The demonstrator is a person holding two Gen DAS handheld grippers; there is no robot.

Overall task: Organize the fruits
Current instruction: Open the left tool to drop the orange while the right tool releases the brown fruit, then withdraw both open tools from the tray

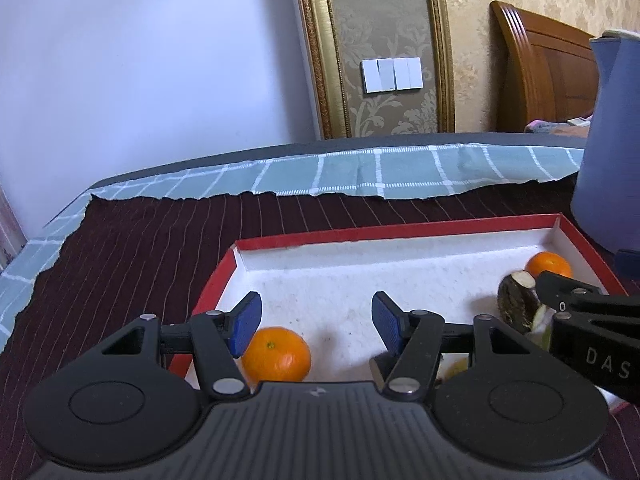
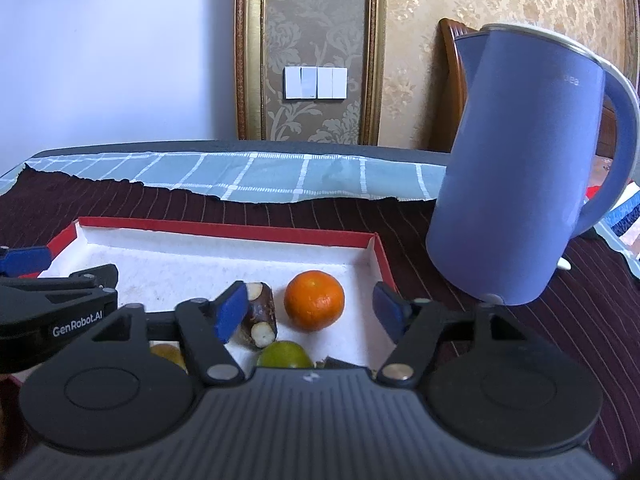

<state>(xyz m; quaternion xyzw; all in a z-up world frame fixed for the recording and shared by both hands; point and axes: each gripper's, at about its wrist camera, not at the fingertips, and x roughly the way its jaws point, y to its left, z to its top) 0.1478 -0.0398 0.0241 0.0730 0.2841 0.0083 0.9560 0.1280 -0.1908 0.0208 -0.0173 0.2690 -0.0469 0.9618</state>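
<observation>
Both tongs, left [image 1: 316, 322] and right [image 2: 310, 310], gape empty over the tray [image 2: 224, 229]; orange [image 2: 314, 300] at 12 o'clock of right tongs, kettle [image 2: 516, 176] at 2

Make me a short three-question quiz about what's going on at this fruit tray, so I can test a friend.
1. True or false: the right gripper is shut on an orange.
2. Which stands outside the tray? A) the blue kettle B) the green fruit C) the dark cut piece
3. How many oranges lie in the tray?

Key
1. False: both it and the left gripper are open and hold nothing.
2. A
3. Two: one near the left gripper, one at the kettle end.
</observation>
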